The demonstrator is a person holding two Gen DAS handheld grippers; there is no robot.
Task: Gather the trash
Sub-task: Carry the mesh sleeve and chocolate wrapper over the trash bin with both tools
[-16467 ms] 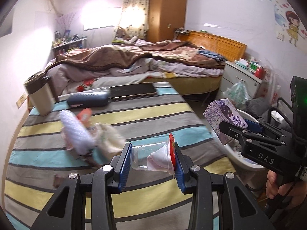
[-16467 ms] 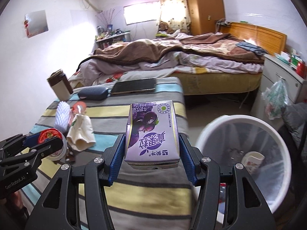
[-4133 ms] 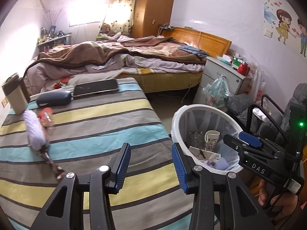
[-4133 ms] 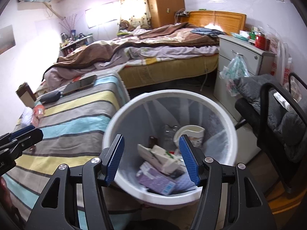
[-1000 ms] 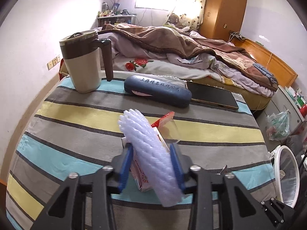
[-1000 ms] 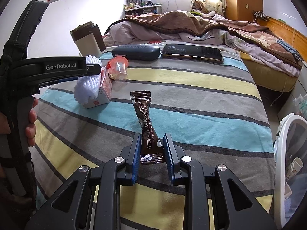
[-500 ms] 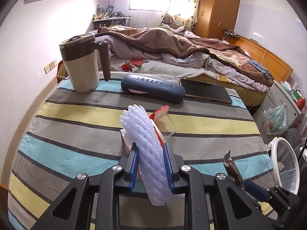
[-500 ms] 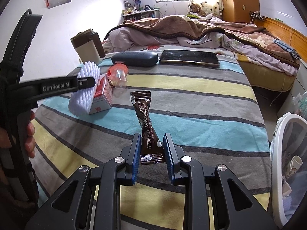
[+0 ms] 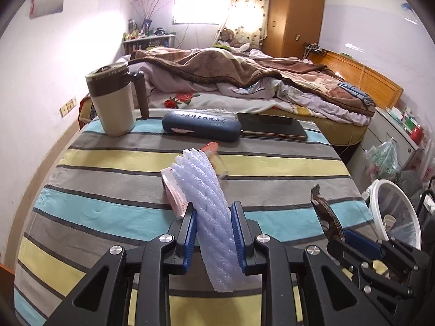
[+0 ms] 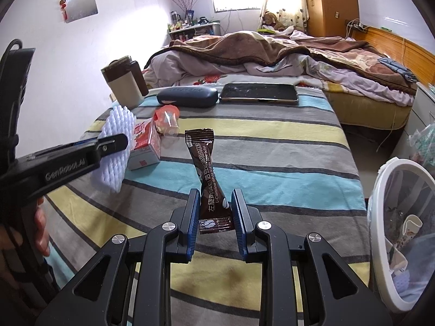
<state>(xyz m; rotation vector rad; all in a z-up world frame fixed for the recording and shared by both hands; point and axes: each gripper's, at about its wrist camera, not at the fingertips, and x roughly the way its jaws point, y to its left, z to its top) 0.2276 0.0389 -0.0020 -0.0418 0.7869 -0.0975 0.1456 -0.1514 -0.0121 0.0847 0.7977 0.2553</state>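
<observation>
Left tongs (image 9: pixel 212 233): my grip squeezes the foam sleeve (image 9: pixel 206 203) mid-length; light, squashy.
Right tongs (image 10: pixel 213 214): pinching the sachet's (image 10: pixel 208 174) lower end; thin, floppy.

The foam net sleeve (image 9: pixel 209 212) looks soft, ribbed and matt white. The coffee sachet (image 10: pixel 209 182) is glossy brown foil, creased. At nine o'clock of it the small carton (image 10: pixel 145 146) is printed paperboard. The striped tablecloth (image 10: pixel 272 146) is matt woven cloth. At twelve o'clock the phone (image 10: pixel 258 92) shines glassy beside a smooth glasses case (image 10: pixel 187 96). The bin (image 10: pixel 391 168) has a glossy white plastic rim.
</observation>
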